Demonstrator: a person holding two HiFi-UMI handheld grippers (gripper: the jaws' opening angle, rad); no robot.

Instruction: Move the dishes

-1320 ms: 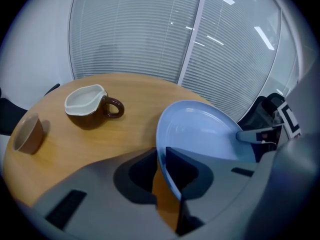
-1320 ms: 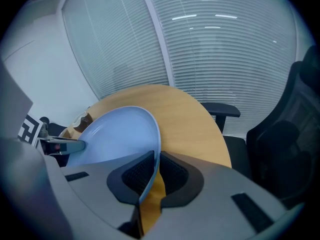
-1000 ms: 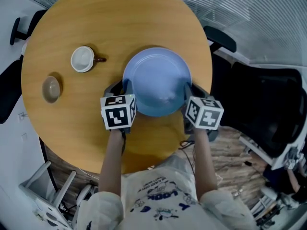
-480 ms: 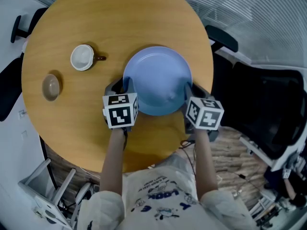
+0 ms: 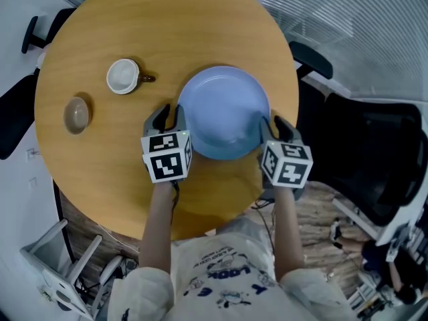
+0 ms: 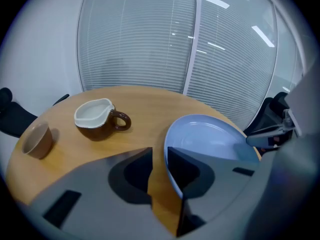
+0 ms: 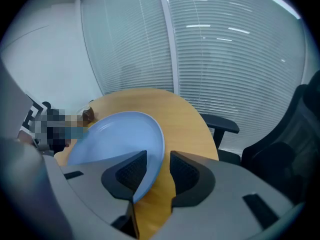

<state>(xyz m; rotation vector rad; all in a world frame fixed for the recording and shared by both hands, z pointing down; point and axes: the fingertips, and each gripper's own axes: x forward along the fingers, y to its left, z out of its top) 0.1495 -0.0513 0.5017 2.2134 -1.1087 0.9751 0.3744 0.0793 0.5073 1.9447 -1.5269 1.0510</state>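
A round blue plate [image 5: 224, 111] lies on the wooden table [image 5: 167, 25] in front of me. My left gripper [image 5: 168, 117] straddles its left rim and my right gripper [image 5: 274, 127] its right rim. In the left gripper view the plate [image 6: 210, 139] runs along the right jaw, and the left gripper [image 6: 159, 151] shows bare wood in its gap. In the right gripper view the plate [image 7: 120, 131] edge sits loose inside the right gripper [image 7: 159, 156]. Both grippers' jaws have just been opening, with the rim still between them.
A brown mug with a white inside [image 5: 124, 76] [image 6: 97, 116] and a small beige cup [image 5: 76, 114] [image 6: 36, 139] stand on the table's left. Black office chairs [image 5: 314, 55] [image 7: 280, 149] ring the table, and glass walls with blinds stand behind it.
Both pairs of jaws stand wider around the plate's rim than before. The plate and both hands have hardly shifted.
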